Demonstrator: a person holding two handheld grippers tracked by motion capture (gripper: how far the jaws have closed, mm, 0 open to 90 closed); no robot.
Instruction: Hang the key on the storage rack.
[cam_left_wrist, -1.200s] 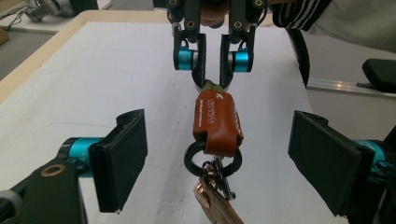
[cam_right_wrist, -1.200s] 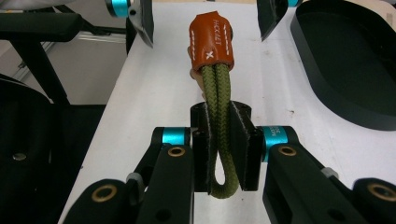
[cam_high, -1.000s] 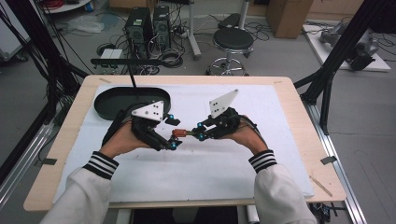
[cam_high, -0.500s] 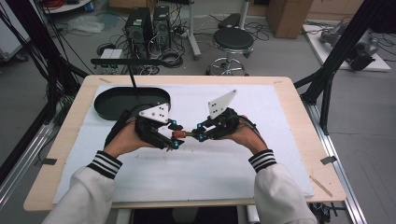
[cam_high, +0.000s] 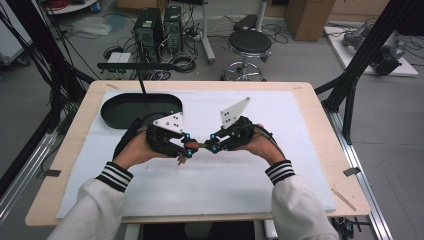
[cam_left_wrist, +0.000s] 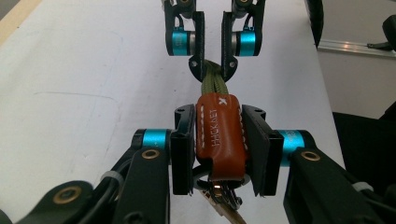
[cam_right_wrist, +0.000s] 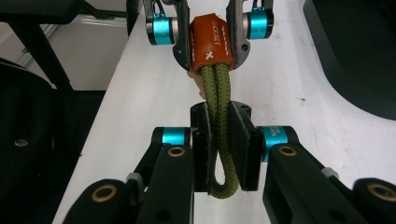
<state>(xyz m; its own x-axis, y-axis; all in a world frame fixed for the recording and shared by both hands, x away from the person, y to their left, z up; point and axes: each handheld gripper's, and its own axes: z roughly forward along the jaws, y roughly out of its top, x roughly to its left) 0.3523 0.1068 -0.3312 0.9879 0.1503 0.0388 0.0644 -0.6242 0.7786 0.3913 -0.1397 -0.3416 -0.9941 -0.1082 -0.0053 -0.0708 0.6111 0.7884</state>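
High view is showing a person's two hands meeting over the middle of the worktop (cam_high: 310, 150), the left gripper (cam_high: 186, 148) and right gripper (cam_high: 214, 145) facing each other tip to tip with a key fob (cam_high: 192, 146) stretched between them. Left gripper view is giving the closest look: a tan-orange leather sleeve (cam_left_wrist: 220, 133) with white stitching and stamped lettering, an olive-green braided cord loop (cam_left_wrist: 214, 83) leaving it toward 12 o'clock, and metal keys (cam_left_wrist: 223, 198) hanging out toward 6 o'clock. The left jaws are clamping the leather sleeve on both flanks. In the right gripper view the right jaws are pressing together on the doubled green cord (cam_right_wrist: 219, 135), its bend poking out below them.

A white sheet (cam_high: 150, 195) is covering the wooden worktop, and a black oval tray (cam_high: 120, 107) is lying toward 10 o'clock from the grippers. Beyond the far edge, a round stool (cam_high: 249, 42), computer towers (cam_high: 160, 25) and tangled cables are standing on the grey floor.

The fob's long axis is running from 9 o'clock to 3 o'clock in the high view, sleeve end at 9 and cord end at 3.
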